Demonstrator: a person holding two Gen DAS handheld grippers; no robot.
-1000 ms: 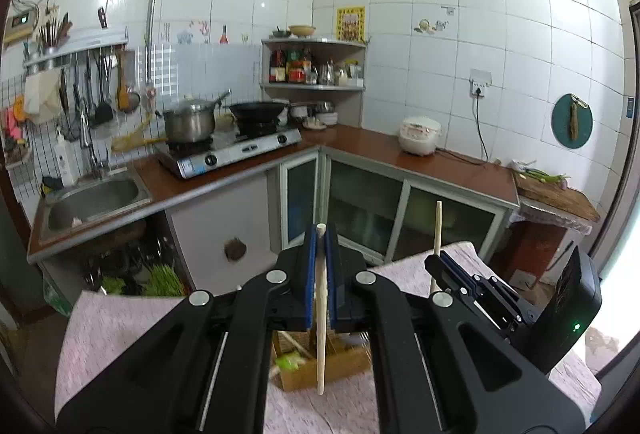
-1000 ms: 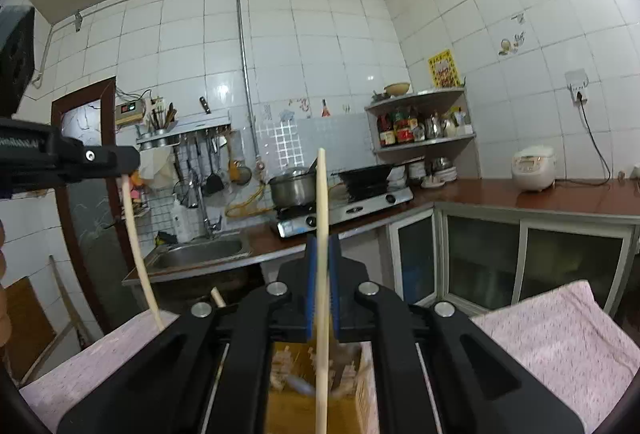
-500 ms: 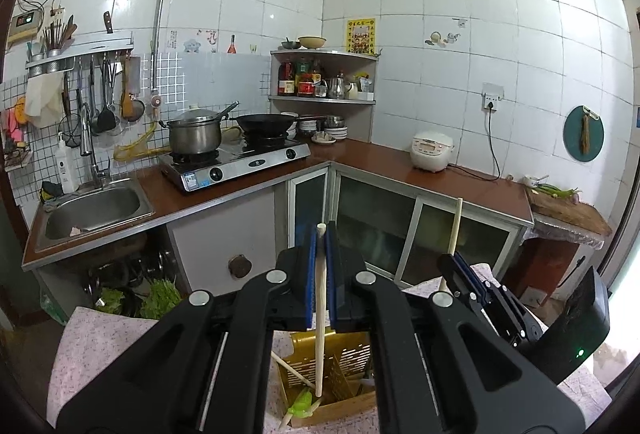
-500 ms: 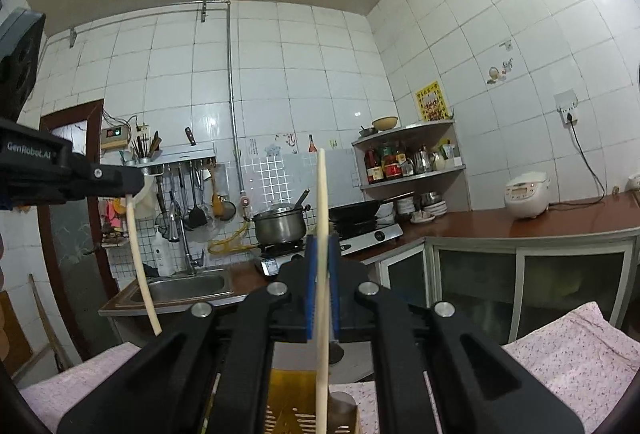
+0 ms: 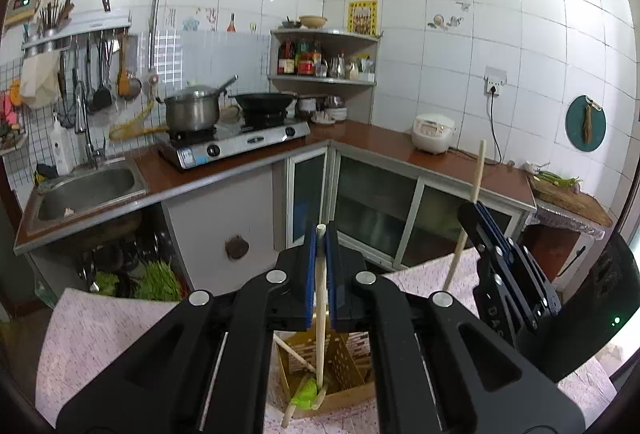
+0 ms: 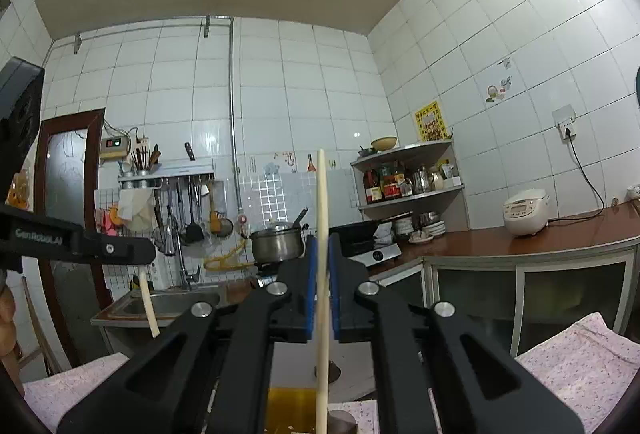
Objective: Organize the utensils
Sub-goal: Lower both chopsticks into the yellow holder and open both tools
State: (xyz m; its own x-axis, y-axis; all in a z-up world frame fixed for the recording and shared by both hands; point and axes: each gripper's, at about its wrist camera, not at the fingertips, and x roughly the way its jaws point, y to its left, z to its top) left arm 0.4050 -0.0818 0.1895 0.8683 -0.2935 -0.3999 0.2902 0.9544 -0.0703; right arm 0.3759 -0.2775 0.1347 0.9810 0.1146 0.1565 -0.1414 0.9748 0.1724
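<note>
On the side of my left gripper (image 6: 140,254), seen from the right wrist view, white lettering reads "GenRobot.AI"; other writing, like the yellow poster (image 5: 362,17) and the bottle labels on the corner shelf (image 5: 324,79), is too small to read. Left gripper (image 5: 320,234) is clamped narrow on a pale wooden chopstick (image 5: 320,334), upright, top end poking just above the blue pads, lower end reaching down into the yellow perforated utensil holder (image 5: 340,366) straight below. The holder sits on a pink speckled cloth (image 5: 92,334) and already has another chopstick (image 5: 294,354) leaning in it plus something bright green (image 5: 305,392). My right gripper (image 6: 322,246) is also closed tight on a second chopstick (image 6: 322,201), near vertical, sticking well above the jaws; from the left view it stands to the right of the holder, well apart from it. Behind: brown counter (image 5: 360,137), sink (image 5: 88,185), steel pot (image 5: 192,111) and black wok (image 5: 264,101) on a gas stove (image 5: 236,143), white rice cooker (image 5: 433,133) plugged into the wall, hanging ladles (image 5: 100,73), chopping board with greens (image 5: 568,189). Nothing stands between the left chopstick and the holder opening.
</note>
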